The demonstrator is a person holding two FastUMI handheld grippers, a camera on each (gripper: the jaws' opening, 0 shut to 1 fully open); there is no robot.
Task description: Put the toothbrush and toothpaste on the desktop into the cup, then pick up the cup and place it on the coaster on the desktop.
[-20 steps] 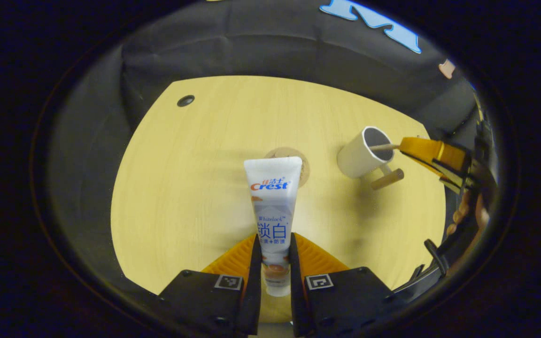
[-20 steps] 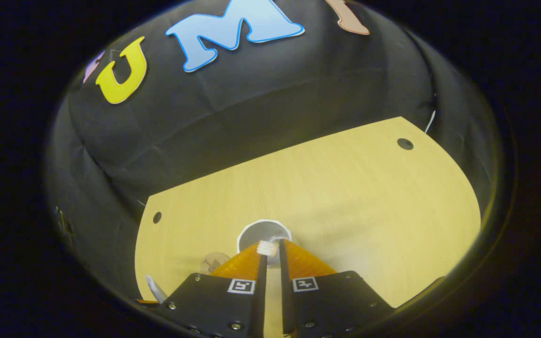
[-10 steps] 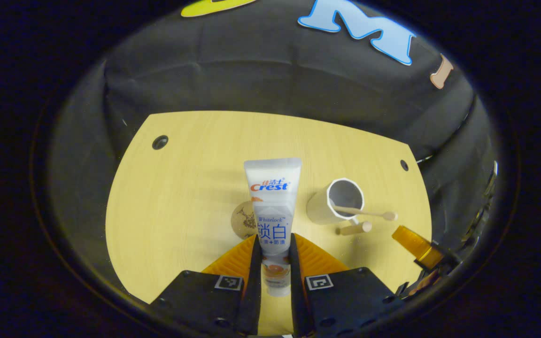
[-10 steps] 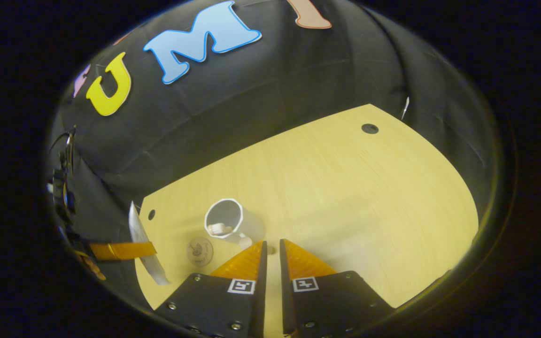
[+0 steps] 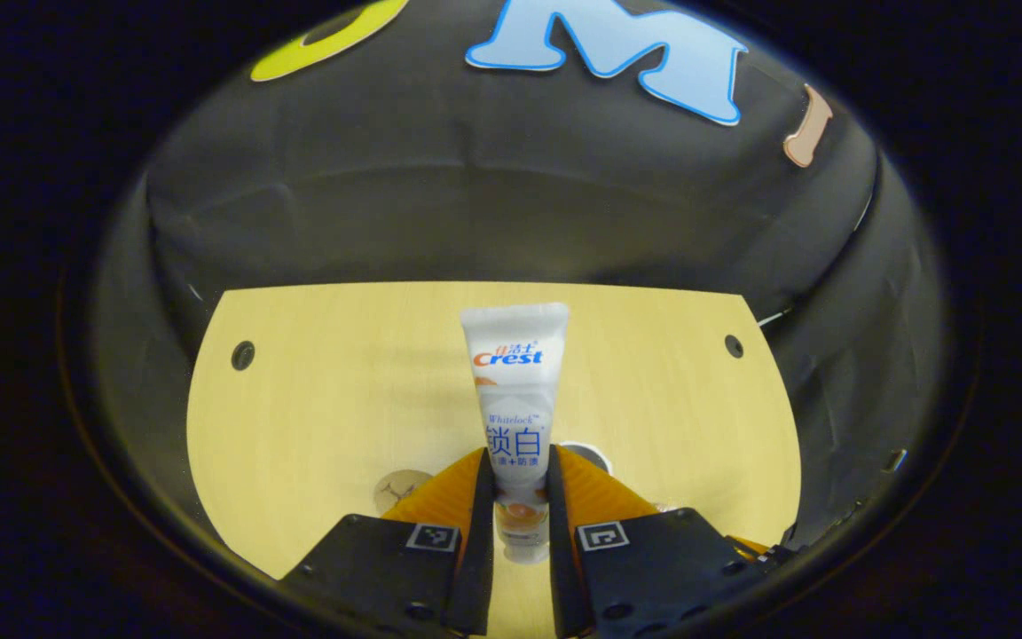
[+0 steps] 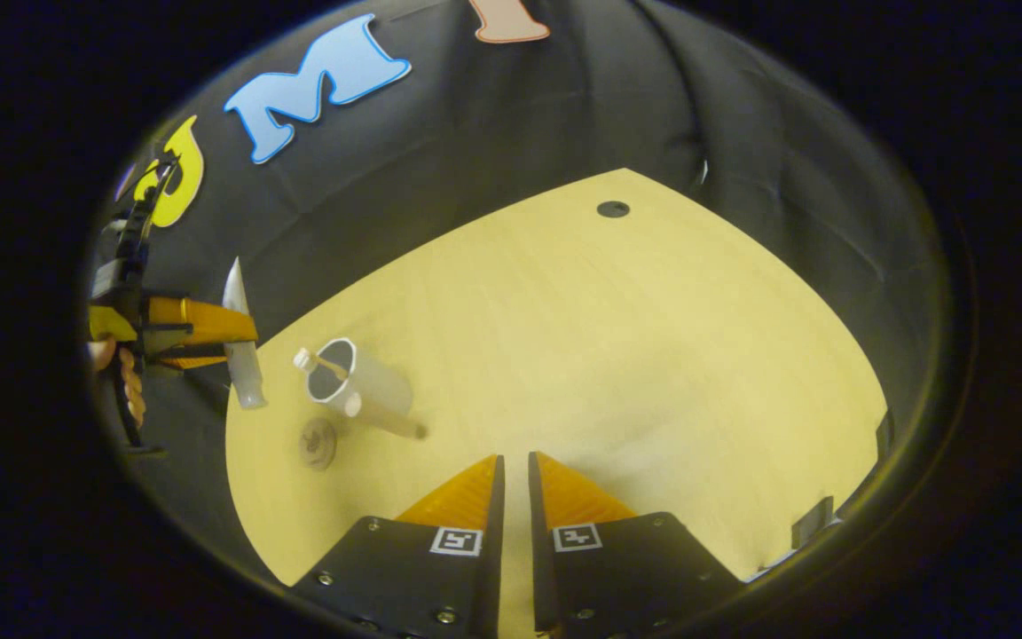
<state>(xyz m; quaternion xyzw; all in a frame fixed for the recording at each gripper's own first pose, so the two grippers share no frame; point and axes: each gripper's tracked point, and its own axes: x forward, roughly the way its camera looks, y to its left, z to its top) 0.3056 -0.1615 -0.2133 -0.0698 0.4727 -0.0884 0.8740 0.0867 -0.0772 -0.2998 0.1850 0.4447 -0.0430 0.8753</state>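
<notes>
Glossy toothpaste tube (image 5: 515,390) in left gripper (image 5: 516,497), octagonal white cup (image 6: 358,384)

The toothpaste tube (image 5: 515,390) was white and grey with blue and red print. The cup (image 6: 358,383) was white, its inside grey. The table (image 6: 617,355) was pale yellow wood. The gripper fingers (image 5: 449,488) were orange, the coaster (image 6: 318,441) brown.

You have one toothpaste tube (image 5: 515,390), one toothbrush (image 6: 319,362), one cup (image 6: 360,388), one coaster (image 6: 318,441), two hand-held grippers, left (image 5: 515,484) and right (image 6: 511,484), and one table (image 6: 635,355) with two holes in view.
</notes>
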